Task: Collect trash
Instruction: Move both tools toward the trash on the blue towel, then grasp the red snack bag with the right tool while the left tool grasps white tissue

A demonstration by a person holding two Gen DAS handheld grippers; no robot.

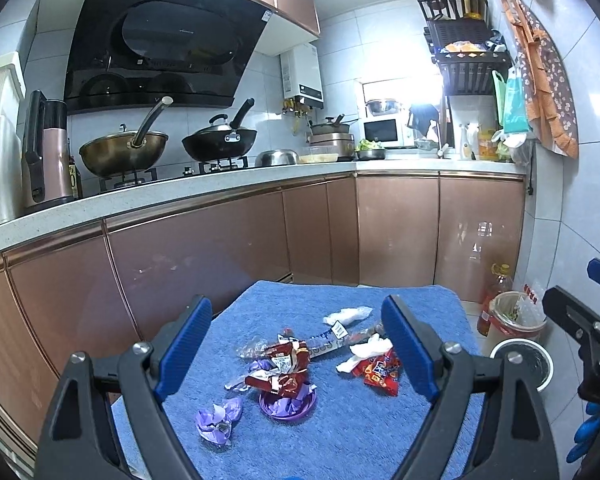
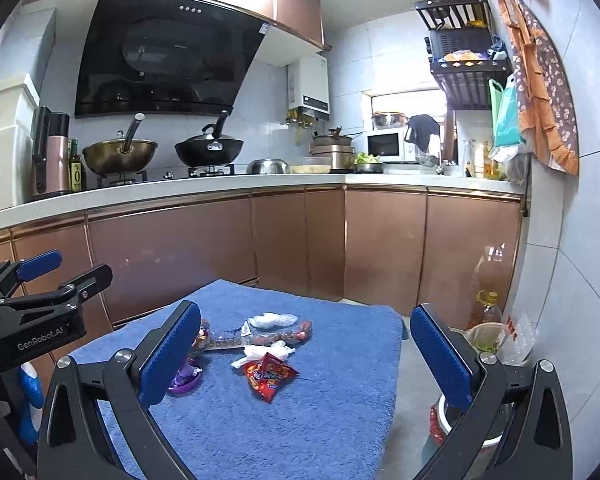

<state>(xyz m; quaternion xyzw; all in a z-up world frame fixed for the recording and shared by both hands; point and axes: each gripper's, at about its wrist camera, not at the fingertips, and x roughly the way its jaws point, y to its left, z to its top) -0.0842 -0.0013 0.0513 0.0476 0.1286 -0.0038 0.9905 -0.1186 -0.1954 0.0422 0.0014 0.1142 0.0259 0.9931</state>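
Trash lies scattered on the blue towel [image 1: 340,432] ahead of both my tongs, none of it gripped. My left gripper [image 1: 300,356] is spread wide and holds nothing; my right gripper [image 2: 306,354] is likewise released. Nearest the left fingers sits a crumpled purple wrapper [image 1: 218,420], then a purple dish [image 1: 288,404] under dark red wrappers [image 1: 284,368]. Between my right fingers lies the red snack packet [image 2: 270,374], touching a white tissue [image 2: 266,352]; beyond it, a clear plastic wrapper [image 2: 272,320]. On the floor to the right stands a white-rimmed bin [image 1: 528,362] (apparently the drop point). Step in hand, as I judge it: approach, with nothing collected yet. Next move calls for lowering one gripper over a single piece and closing.
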